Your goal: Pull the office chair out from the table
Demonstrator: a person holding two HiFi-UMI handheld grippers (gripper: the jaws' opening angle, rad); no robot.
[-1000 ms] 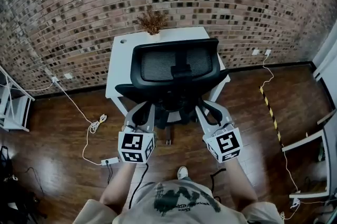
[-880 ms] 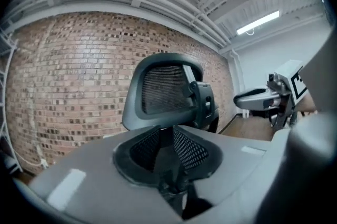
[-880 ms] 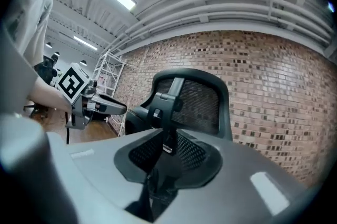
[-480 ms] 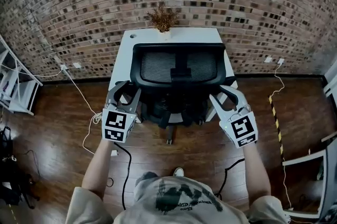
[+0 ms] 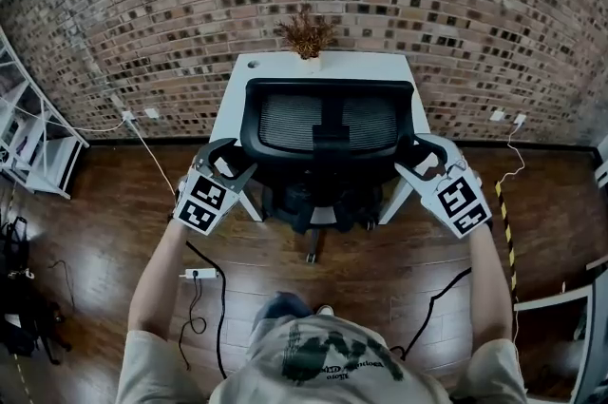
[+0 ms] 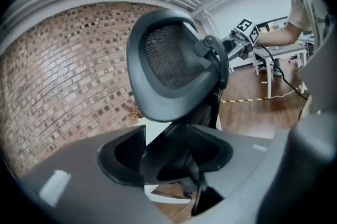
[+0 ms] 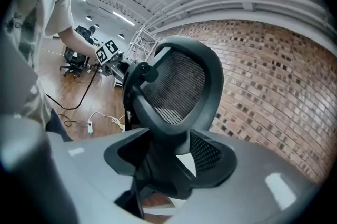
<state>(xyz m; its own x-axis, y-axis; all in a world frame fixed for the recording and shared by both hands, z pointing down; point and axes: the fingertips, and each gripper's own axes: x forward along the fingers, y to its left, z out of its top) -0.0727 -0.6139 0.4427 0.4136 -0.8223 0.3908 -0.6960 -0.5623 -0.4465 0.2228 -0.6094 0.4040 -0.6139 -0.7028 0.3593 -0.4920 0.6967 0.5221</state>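
Observation:
A black office chair (image 5: 328,122) with a mesh back stands tucked against the white table (image 5: 275,65), its back facing me. My left gripper (image 5: 231,163) is at the chair's left side by the armrest, and its jaws are opening. In the left gripper view the left gripper (image 6: 174,165) frames the chair (image 6: 174,59) side-on, with dark chair parts in the gap and no pad pressing. My right gripper (image 5: 425,160) mirrors it at the chair's right side, jaws also opening. In the right gripper view the right gripper (image 7: 168,165) looks along the chair (image 7: 179,86), nothing clamped.
A dried plant (image 5: 306,33) sits on the table's far edge against the brick wall (image 5: 142,3). A power strip (image 5: 199,274) and cables lie on the wood floor at left. A white rack (image 5: 33,155) stands far left, a white frame (image 5: 570,298) far right.
Both grippers have swung outward from behind the seat to the chair's two sides, rolled, and their jaws have spread apart. The chair stays at the table.

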